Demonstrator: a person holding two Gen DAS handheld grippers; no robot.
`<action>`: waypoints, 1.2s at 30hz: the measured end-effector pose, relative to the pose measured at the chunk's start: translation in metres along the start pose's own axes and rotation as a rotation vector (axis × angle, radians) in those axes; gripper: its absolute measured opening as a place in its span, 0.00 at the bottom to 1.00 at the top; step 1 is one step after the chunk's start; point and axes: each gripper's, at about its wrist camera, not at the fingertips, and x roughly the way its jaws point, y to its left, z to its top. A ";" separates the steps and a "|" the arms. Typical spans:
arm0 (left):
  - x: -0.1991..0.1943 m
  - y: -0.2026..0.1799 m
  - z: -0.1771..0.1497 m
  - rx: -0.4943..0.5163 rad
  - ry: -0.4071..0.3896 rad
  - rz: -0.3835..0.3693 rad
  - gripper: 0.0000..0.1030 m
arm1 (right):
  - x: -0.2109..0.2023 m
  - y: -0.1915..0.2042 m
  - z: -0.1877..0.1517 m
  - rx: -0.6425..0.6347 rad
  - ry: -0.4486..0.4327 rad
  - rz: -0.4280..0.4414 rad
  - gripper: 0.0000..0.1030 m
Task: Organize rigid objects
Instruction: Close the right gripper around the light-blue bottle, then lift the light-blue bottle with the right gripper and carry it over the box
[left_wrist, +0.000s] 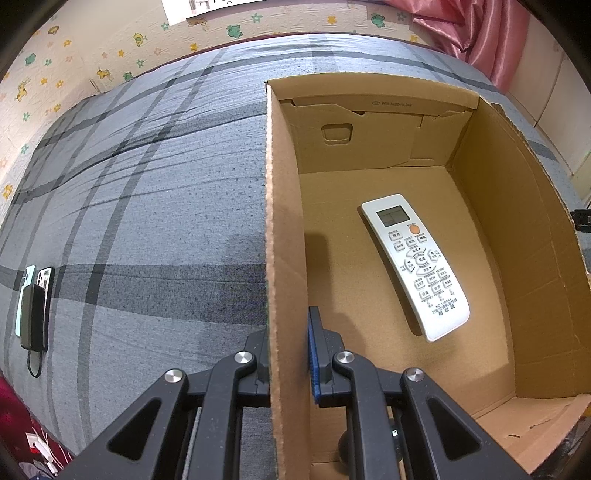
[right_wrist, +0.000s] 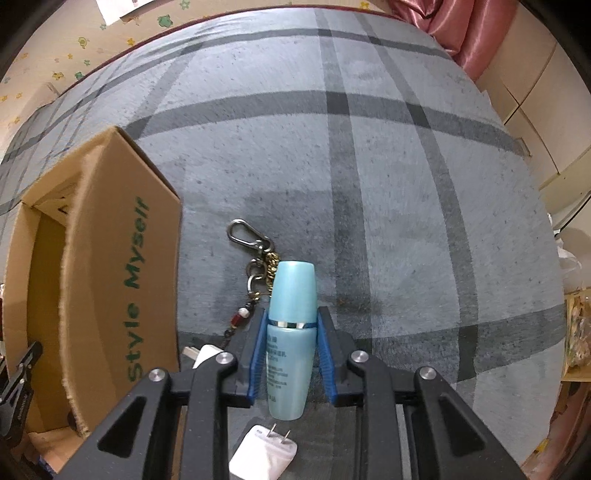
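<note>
Right wrist view: my right tool (right_wrist: 291, 350) clamps the blue bottle (right_wrist: 291, 332), lower centre. My left tool (left_wrist: 290, 354) pinches the cardboard box (left_wrist: 284, 229) wall. Risk: bottle slips sideways; pads grip its smooth taper.

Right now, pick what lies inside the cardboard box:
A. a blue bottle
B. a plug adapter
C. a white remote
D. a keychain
C: the white remote lies on the floor of the box; the other three show outside it in the right wrist view.
</note>
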 end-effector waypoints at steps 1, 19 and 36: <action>0.000 0.000 0.000 -0.001 0.001 -0.001 0.13 | -0.005 0.002 0.000 -0.003 -0.004 -0.001 0.26; 0.001 0.000 0.000 0.003 0.001 -0.001 0.13 | -0.077 0.036 0.012 -0.062 -0.101 0.025 0.26; 0.003 0.000 -0.001 0.004 0.001 -0.002 0.13 | -0.109 0.105 0.014 -0.163 -0.152 0.088 0.26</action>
